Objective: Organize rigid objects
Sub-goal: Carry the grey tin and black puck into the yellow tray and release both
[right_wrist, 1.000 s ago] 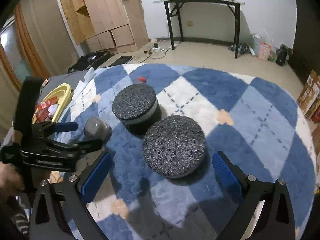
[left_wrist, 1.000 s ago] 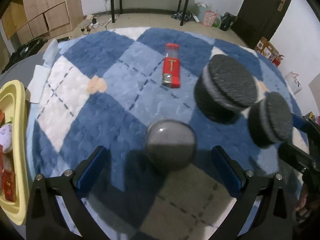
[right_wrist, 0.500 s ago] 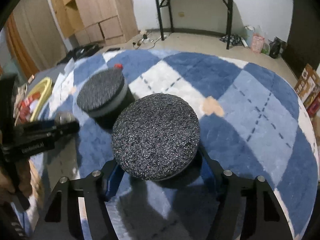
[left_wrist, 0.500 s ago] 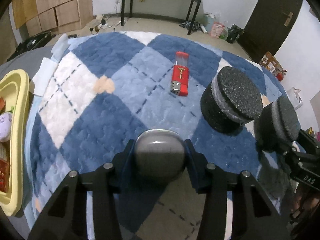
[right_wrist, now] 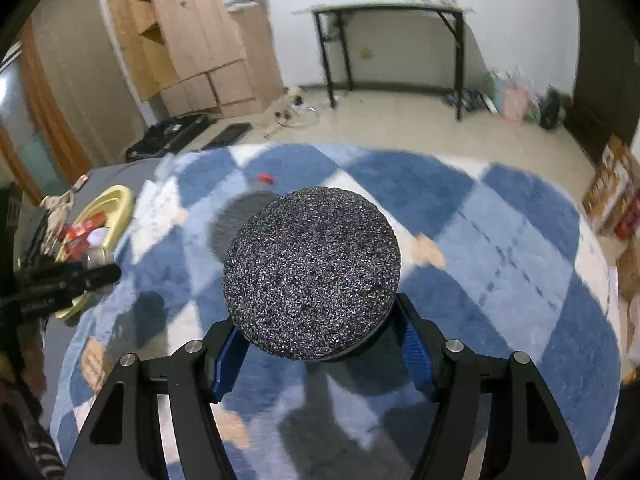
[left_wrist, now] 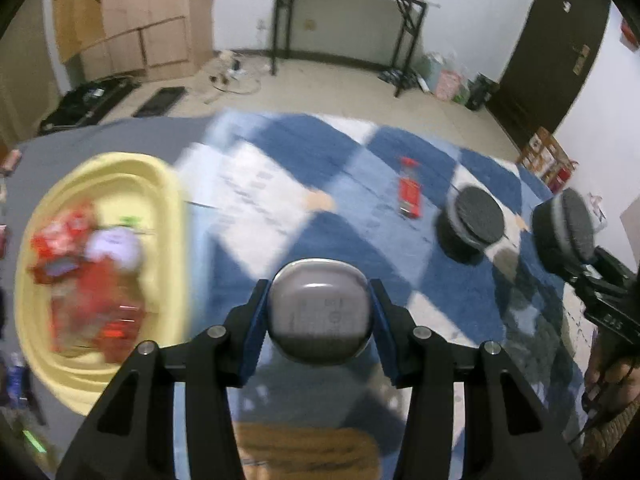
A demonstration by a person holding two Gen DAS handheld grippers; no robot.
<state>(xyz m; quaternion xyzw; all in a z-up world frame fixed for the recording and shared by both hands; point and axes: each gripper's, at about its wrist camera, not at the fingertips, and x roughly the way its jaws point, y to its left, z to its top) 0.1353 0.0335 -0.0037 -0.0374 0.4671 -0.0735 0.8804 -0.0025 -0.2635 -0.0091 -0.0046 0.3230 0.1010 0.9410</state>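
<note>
My left gripper [left_wrist: 318, 316] is shut on a rounded grey case [left_wrist: 318, 304] and holds it above the rug, close to the yellow basin [left_wrist: 168, 184]. My right gripper [right_wrist: 320, 344] is shut on a round black speckled disc [right_wrist: 312, 280], lifted off the rug. A second black disc [left_wrist: 478, 220] still sits on the rug, partly hidden behind the held one in the right wrist view. A red lighter-shaped object [left_wrist: 410, 192] lies on the rug beyond it. The right wrist view shows the left gripper [right_wrist: 100, 270] at the far left, beside the basin [right_wrist: 120, 196].
The basin holds red packets and a pale round item [left_wrist: 116, 246]. The round blue-and-white checked rug [right_wrist: 500, 240] lies on a tiled floor. Behind stand a black-legged table [left_wrist: 348, 20], wooden cabinets [right_wrist: 200, 40] and a dark door [left_wrist: 560, 40]. Boxes [right_wrist: 612, 196] stand at the rug's right edge.
Both grippers went from open around their objects to shut on them. The left one rose with the grey case and swung toward the yellow basin. The right one lifted its disc.
</note>
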